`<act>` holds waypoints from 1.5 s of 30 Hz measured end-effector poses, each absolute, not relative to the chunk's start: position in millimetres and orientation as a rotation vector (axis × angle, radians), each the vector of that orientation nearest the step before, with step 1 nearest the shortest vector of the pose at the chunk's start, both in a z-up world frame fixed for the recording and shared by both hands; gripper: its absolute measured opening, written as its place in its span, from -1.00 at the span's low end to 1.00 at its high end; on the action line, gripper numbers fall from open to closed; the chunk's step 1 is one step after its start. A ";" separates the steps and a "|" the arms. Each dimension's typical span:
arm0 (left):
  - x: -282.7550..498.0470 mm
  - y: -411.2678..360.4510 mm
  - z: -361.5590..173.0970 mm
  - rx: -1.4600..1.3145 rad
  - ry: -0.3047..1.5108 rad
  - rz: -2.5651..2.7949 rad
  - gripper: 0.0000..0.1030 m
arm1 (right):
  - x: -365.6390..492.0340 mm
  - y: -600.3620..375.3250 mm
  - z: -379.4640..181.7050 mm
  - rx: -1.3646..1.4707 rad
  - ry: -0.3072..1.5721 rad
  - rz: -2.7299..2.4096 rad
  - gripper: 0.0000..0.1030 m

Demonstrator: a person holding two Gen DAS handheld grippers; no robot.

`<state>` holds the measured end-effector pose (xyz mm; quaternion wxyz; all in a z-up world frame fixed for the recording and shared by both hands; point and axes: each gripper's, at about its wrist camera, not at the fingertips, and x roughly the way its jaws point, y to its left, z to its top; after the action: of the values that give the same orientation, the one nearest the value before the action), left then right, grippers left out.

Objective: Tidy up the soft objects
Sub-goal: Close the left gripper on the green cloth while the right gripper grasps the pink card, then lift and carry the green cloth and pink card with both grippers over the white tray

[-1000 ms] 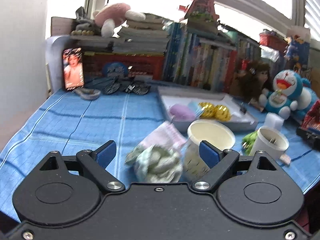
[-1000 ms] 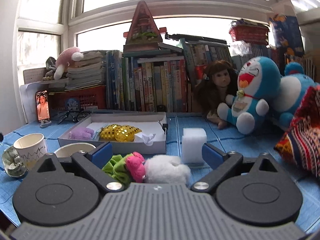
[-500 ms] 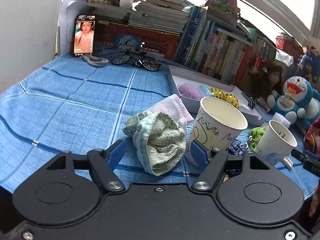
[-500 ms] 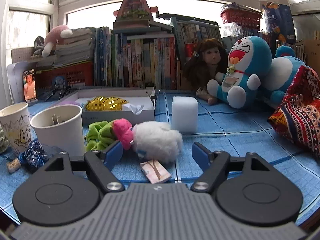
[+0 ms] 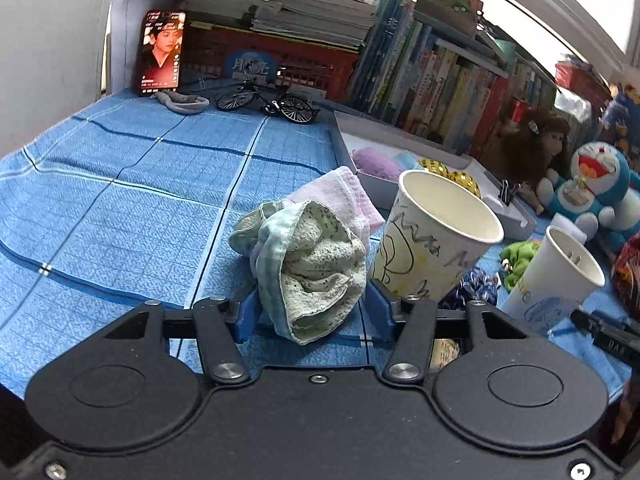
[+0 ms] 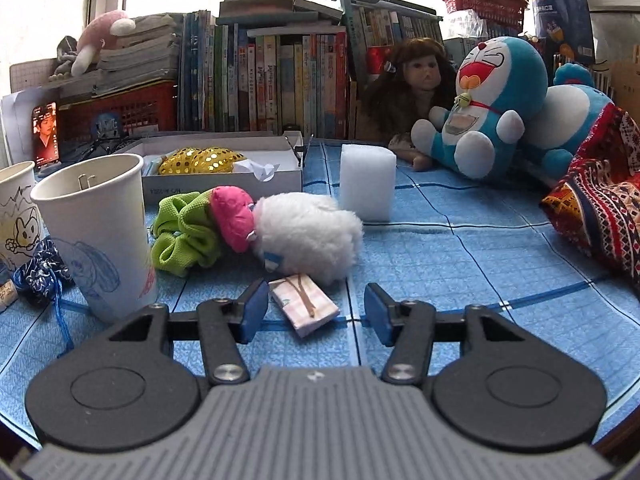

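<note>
Both hands have dropped: left gripper (image 5: 312, 312) closes around the green cloth (image 5: 312, 268); right gripper (image 6: 314, 312), closing, empty, white plush (image 6: 308, 232) at twelve o'clock.

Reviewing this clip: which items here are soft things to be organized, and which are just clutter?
Job items:
crumpled green-and-white cloth
pink folded cloth
white fluffy plush with pink cap
lime green fabric scrunchie

Lying about:
doodled paper cup
black toy bicycle
row of books
</note>
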<state>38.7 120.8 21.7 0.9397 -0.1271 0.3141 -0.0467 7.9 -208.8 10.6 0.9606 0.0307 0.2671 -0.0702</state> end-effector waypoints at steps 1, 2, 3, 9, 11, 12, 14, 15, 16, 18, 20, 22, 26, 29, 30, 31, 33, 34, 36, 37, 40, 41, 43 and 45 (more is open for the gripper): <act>39.9 121.8 21.3 -0.274 0.642 -0.093 0.02 | 8.3 -208.4 9.9 0.062 0.543 -0.141 0.25; 41.3 122.2 20.5 -0.288 0.644 -0.092 0.02 | 8.6 -207.8 9.2 0.062 0.544 -0.140 0.25; 42.9 123.1 19.9 -0.296 0.645 -0.091 0.03 | 9.0 -207.0 8.5 0.061 0.544 -0.140 0.25; 49.8 123.3 15.9 -0.313 0.646 -0.083 0.04 | 10.0 -198.5 7.5 0.029 0.547 -0.130 0.18; 51.2 123.8 14.2 -0.324 0.647 -0.079 0.02 | 10.2 -195.3 7.6 0.023 0.551 -0.123 0.01; 52.0 123.6 13.0 -0.328 0.650 -0.075 -0.12 | 10.1 -193.4 7.8 0.020 0.553 -0.120 -0.04; 52.2 123.5 12.5 -0.326 0.651 -0.058 -0.38 | 9.9 -190.3 8.6 0.013 0.552 -0.114 -0.28; 51.4 123.6 12.8 -0.326 0.647 -0.050 -0.47 | 9.8 -188.1 9.1 0.007 0.552 -0.113 -0.34; 50.4 124.0 13.5 -0.327 0.642 -0.047 -0.53 | 9.8 -186.6 9.7 0.003 0.552 -0.111 -0.39; 46.8 125.3 15.9 -0.326 0.630 -0.047 -0.55 | 8.9 -184.0 10.8 0.002 0.552 -0.097 -0.40; 43.3 126.0 19.0 -0.316 0.619 -0.049 -0.57 | 7.3 -181.3 12.0 0.003 0.552 -0.078 -0.40; 39.2 125.5 22.2 -0.301 0.610 -0.054 -0.59 | 4.8 -178.1 13.7 0.000 0.552 -0.059 -0.40; 29.3 123.9 25.5 -0.287 0.611 -0.068 -0.59 | -3.0 -172.1 16.5 -0.004 0.552 0.008 -0.40; 21.9 124.7 24.4 -0.291 0.623 -0.077 -0.59 | -10.4 -169.0 18.2 -0.017 0.549 0.057 -0.39; 19.2 124.6 23.9 -0.291 0.628 -0.078 -0.59 | -12.9 -168.1 18.7 -0.021 0.546 0.068 -0.39; 16.4 125.3 23.1 -0.290 0.631 -0.081 -0.59 | -15.0 -167.6 19.2 -0.026 0.546 0.077 -0.38; 10.9 125.5 22.1 -0.282 0.635 -0.085 -0.59 | -18.6 -167.6 19.8 -0.032 0.548 0.088 -0.28; 8.3 125.6 21.6 -0.277 0.635 -0.086 -0.59 | -20.3 -168.2 19.8 -0.035 0.548 0.091 -0.24; 4.2 125.4 21.3 -0.266 0.635 -0.087 -0.59 | -23.5 -169.6 20.2 -0.038 0.547 0.093 -0.05; 2.7 125.0 21.4 -0.262 0.634 -0.088 -0.59 | -24.8 -170.8 20.2 -0.037 0.548 0.094 0.03; 0.0 125.1 20.9 -0.253 0.631 -0.084 -0.57 | -27.9 -174.7 20.0 -0.050 0.554 0.075 0.09; 0.1 125.6 20.7 -0.251 0.631 -0.085 -0.56 | -28.1 -176.2 19.7 -0.057 0.557 0.062 0.13; -0.1 125.5 20.6 -0.249 0.629 -0.079 -0.52 | -28.8 -180.2 18.8 -0.059 0.566 0.036 0.15; -0.9 124.2 20.8 -0.241 0.622 -0.071 -0.38 | -28.5 -185.2 18.1 -0.056 0.576 0.001 0.18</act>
<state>-0.9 124.2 20.8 0.9443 -0.1184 0.3051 -0.0347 -28.5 -185.2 18.1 0.9585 -0.0276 0.2839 0.0006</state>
